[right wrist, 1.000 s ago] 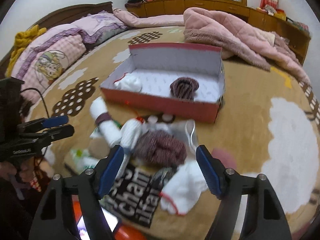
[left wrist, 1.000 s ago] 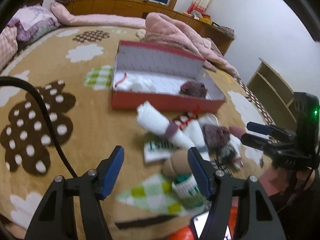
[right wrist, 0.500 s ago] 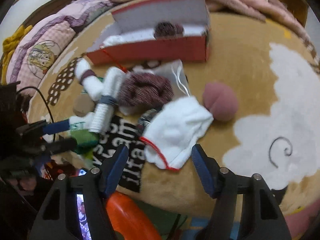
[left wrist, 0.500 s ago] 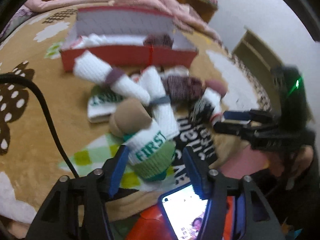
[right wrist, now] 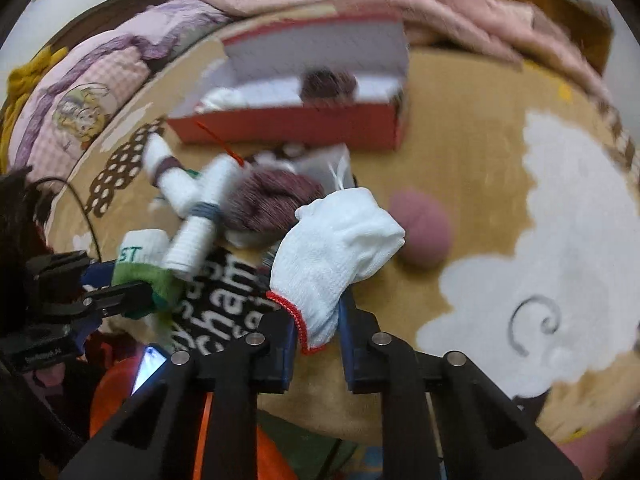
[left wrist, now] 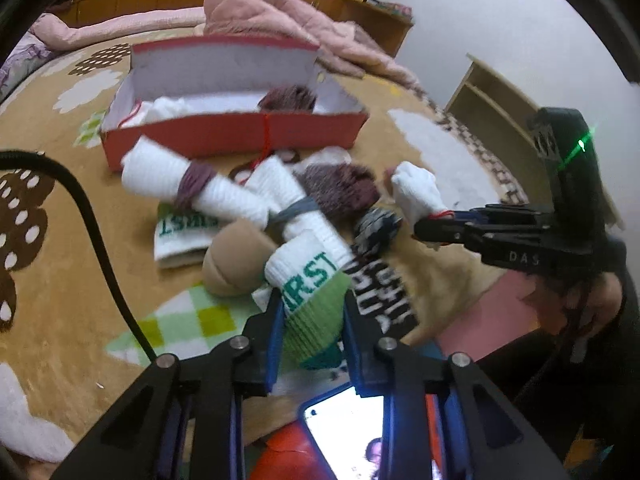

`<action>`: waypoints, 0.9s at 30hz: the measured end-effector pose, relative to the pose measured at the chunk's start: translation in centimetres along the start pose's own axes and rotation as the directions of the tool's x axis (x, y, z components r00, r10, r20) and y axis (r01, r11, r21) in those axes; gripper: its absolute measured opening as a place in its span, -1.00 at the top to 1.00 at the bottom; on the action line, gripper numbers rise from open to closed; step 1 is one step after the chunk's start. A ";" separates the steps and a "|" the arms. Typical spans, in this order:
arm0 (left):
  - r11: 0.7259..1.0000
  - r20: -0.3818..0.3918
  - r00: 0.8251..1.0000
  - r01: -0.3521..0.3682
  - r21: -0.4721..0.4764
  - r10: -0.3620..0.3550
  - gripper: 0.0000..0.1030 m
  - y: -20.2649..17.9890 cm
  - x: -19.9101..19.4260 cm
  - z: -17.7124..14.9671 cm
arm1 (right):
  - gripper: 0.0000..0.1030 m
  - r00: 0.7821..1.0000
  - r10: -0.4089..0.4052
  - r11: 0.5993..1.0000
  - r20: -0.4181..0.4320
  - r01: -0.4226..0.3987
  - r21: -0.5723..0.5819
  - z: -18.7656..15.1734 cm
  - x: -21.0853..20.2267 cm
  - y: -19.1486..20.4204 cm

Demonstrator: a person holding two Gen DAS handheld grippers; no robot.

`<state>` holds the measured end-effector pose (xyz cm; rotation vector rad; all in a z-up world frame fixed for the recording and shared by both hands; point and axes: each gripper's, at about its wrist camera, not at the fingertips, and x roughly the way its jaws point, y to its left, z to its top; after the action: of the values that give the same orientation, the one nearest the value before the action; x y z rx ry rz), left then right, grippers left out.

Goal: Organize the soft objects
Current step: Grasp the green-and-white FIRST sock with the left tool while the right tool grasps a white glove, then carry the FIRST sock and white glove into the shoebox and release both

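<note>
A red shoebox point(left wrist: 236, 134) point(right wrist: 288, 126) with a white lining lies on the bed and holds a white item and a maroon roll point(left wrist: 286, 98). In front of it is a heap of rolled socks and a maroon knit bundle point(left wrist: 340, 192) point(right wrist: 272, 202). My left gripper point(left wrist: 310, 312) is closing, its blue pads pressed on the green cuff of a white sock lettered in green point(left wrist: 316, 288) point(right wrist: 142, 264). My right gripper point(right wrist: 318, 322) is closing too, pinching the red-edged cuff of a white glove point(right wrist: 336, 240) point(left wrist: 416, 192), which is lifted off the bedspread.
A tan sock ball point(left wrist: 234, 258) and a flat white lettered sock point(left wrist: 184, 232) lie left of the heap. A pink ball point(right wrist: 422, 226) sits to the right. A black printed cloth point(right wrist: 218, 308) and a lit phone point(left wrist: 352, 436) lie near me. A pink quilt point(left wrist: 280, 20) is behind the box.
Both grippers have come down toward the heap and narrowed from wide open. The left now clamps the green-cuffed sock; the right has taken hold of the white glove and raised it.
</note>
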<state>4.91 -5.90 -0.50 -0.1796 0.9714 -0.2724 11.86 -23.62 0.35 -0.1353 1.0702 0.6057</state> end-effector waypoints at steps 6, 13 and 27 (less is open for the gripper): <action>1.000 0.086 0.996 0.029 0.012 -0.030 0.48 -0.6 -2.4 1.5 | 0.63 0.991 -0.003 0.999 0.134 0.008 -0.037 1.6 -2.5 0.6; 0.999 0.209 0.977 0.046 0.001 -0.045 0.48 -0.4 -5.1 3.2 | 0.63 0.973 0.058 0.998 0.225 -0.051 -0.037 3.1 -2.9 0.4; 0.997 0.333 0.943 0.028 -0.072 -0.002 0.47 3.9 -4.8 7.3 | 0.63 0.946 0.099 0.993 0.309 -0.076 -0.085 5.4 -2.0 0.5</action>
<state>8.96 -0.47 6.27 -0.2933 0.6445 -0.2104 15.14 -21.91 4.81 -0.0519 0.7495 0.7202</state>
